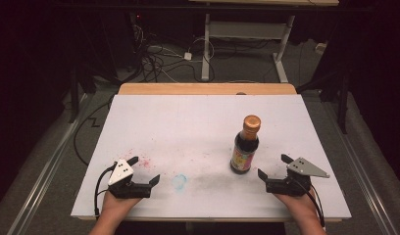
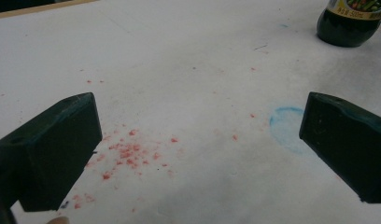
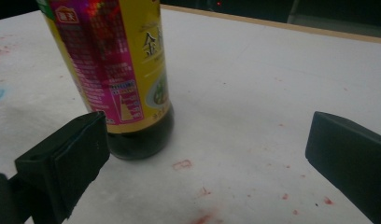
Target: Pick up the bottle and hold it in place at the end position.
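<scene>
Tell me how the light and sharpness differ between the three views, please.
High view: the white table is brightly lit, the room behind dark. Left gripper view: red specks sharp, the bottle soft at the top edge. Right gripper view: the bottle is close, its label slightly blurred, with a reddish glare near the top.

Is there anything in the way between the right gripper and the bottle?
No, nothing visible is in the way. The right gripper sits just right of the bottle with its jaws spread, and between them there is bare white table with a few red specks. The bottle stands upright, untouched.
</scene>
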The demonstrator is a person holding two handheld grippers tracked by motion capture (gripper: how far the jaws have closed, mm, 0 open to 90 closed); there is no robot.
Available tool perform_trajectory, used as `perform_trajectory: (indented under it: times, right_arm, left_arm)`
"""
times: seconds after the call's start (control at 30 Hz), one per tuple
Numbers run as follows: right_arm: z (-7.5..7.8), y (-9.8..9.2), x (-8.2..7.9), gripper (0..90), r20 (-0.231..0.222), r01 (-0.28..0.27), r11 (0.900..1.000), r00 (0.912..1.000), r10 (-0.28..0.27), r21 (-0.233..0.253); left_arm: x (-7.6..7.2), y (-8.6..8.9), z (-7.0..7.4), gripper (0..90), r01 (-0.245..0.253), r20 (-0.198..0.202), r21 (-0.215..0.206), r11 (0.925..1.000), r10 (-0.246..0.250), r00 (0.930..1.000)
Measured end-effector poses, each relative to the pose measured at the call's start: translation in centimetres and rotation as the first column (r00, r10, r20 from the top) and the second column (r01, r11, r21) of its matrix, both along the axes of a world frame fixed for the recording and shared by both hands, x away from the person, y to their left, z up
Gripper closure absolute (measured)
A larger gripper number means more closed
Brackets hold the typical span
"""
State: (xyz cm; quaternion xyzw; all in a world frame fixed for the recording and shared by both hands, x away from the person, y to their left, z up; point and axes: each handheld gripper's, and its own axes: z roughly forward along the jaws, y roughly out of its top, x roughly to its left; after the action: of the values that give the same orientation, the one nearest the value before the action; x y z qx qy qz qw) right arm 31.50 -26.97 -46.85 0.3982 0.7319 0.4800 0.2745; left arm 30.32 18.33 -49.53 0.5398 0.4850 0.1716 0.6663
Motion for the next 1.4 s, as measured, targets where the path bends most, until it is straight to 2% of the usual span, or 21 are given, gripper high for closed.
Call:
perform_trajectory:
  times: [0.27,0.7,0.9,1.13,1.3,1.4]
  right_arm:
    - [0.6,1.5,0.3,1.7,0.004,-0.062,0.998,0.998,0.062,0.016]
    - [1.4,4.4,1.5,8.2,0.018,-0.128,0.992,0.9917,0.127,0.014]
    - [2.2,5.2,2.6,15.4,0.034,-0.145,0.989,0.9891,0.144,0.033]
    - [2.2,5.8,3.6,25.9,0.016,-0.189,0.98,0.982,0.188,0.062]
    - [2.4,6.0,3.7,29.4,0.019,-0.197,0.979,0.9803,0.197,0.048]
    - [2.4,6.2,3.5,30.7,0.026,-0.184,0.982,0.9827,0.183,0.037]
  left_arm:
    - [0.0,0.0,0.0,0.0,0.001,0.002,0.003,1.0,-0.001,1.0]
    - [-0.1,0.0,0.0,0.0,0.003,0.01,0.006,1.0,-0.003,0.9999]
    - [-0.1,-0.1,0.0,0.0,0.005,0.011,0.008,1.0,-0.005,0.9999]
    - [-0.2,-0.1,0.0,0.0,0.003,0.014,0.01,0.9999,-0.003,0.9999]
    - [-0.2,-0.1,0.0,0.0,0.002,0.016,0.014,0.9999,-0.003,0.9999]
    - [-0.2,-0.1,-0.1,0.0,0.003,0.016,0.014,0.9999,-0.003,0.9999]
